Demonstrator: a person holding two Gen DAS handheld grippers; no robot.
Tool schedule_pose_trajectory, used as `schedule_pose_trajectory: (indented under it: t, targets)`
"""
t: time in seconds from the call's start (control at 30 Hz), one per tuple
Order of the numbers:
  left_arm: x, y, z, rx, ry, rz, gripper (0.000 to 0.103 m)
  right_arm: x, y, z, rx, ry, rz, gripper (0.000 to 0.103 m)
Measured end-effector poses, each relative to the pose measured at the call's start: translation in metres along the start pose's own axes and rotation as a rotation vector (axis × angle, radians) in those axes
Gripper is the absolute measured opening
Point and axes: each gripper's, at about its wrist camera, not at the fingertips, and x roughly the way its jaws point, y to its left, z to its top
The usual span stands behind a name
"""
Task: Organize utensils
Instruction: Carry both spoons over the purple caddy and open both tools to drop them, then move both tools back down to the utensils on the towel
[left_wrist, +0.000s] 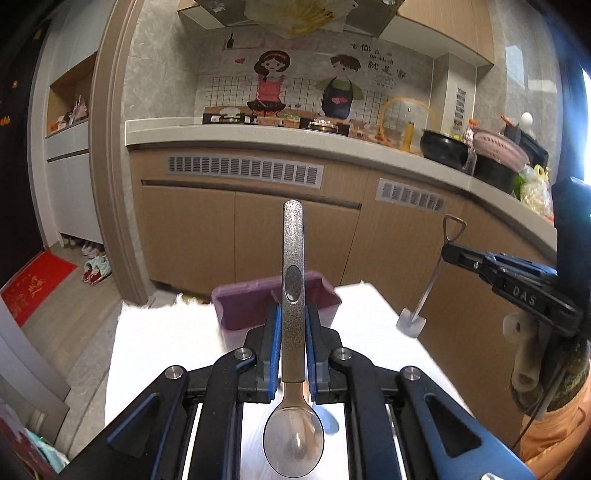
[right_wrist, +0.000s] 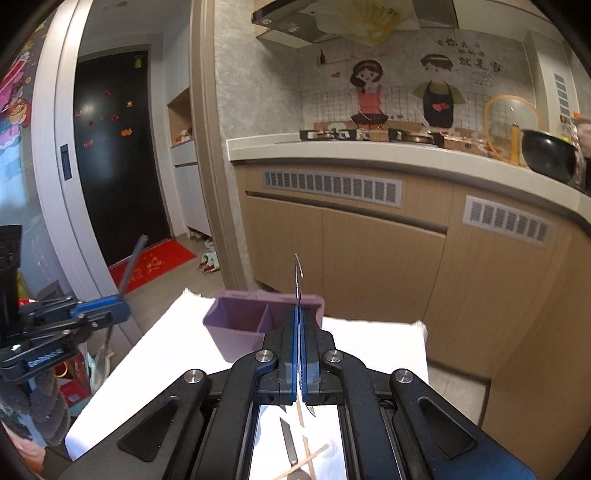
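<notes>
Left gripper first: its blue-padded jaws are pinched on a long stainless steel spoon with a textured flat handle, gripped at the neck. The bowl sits at 6 o'clock, toward the camera; the handle tip points to 12. Dead ahead, at 12 o'clock just past the fingertips, stands the mauve plastic utensil caddy on the white cloth-covered table. The spoon's long axis lines up with the caddy's mouth, so I'd judge the drop needs a tip-over, bowl or handle down.

Over to the right gripper: jaws pressed tight on a thin metal shovel-shaped spoon, seen edge-on here. In the left view its D-grip handle points to 12 and the small blade hangs to 6. The caddy lies at 12 o'clock from this claw too, its divider showing two compartments, both apparently empty. Both hands look about equally near.

On the cloth below, a knife and wooden chopsticks still wait.

Writing: "DAS" reads on the right gripper's body; the wall mural carries Chinese characters, too soft to read.
</notes>
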Motion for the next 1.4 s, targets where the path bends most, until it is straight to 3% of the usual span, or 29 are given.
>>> schedule_pose_trajectory:
  t: [0.2,0.43,0.63,0.9,0.97,1.03,1.23,1.33,1.4]
  targets:
    - [0.021,0.008,0.046,-0.031,-0.093,-0.012,0.010,0.011,0.007,0.039,-0.046,-0.054,-0.002,0.001]
    - [0.069,0.032,0.084,-0.138,-0.210,-0.024,0.010,0.049,0.008,0.085,-0.035,-0.086,0.026,0.001]
    - [0.129,0.053,0.070,-0.195,-0.265,-0.006,0.010,0.109,0.005,0.081,0.001,-0.023,0.066,0.001]
    - [0.178,0.068,0.016,-0.172,-0.198,0.055,0.010,0.182,-0.010,0.028,0.049,0.126,0.080,0.001]
    - [0.185,0.068,0.005,-0.161,-0.157,0.058,0.022,0.196,-0.014,0.015,0.064,0.167,0.086,0.001]
    - [0.190,0.069,-0.003,-0.160,-0.117,0.052,0.068,0.205,-0.015,0.004,0.069,0.203,0.091,0.001]
    - [0.173,0.078,-0.015,-0.215,-0.065,0.097,0.082,0.200,-0.019,-0.015,0.035,0.225,0.067,0.011]
    - [0.150,0.082,-0.016,-0.240,-0.023,0.127,0.086,0.183,-0.020,-0.019,0.018,0.220,0.035,0.021]
    - [0.134,0.080,-0.020,-0.225,0.010,0.140,0.091,0.165,-0.024,-0.023,0.014,0.207,0.009,0.037]
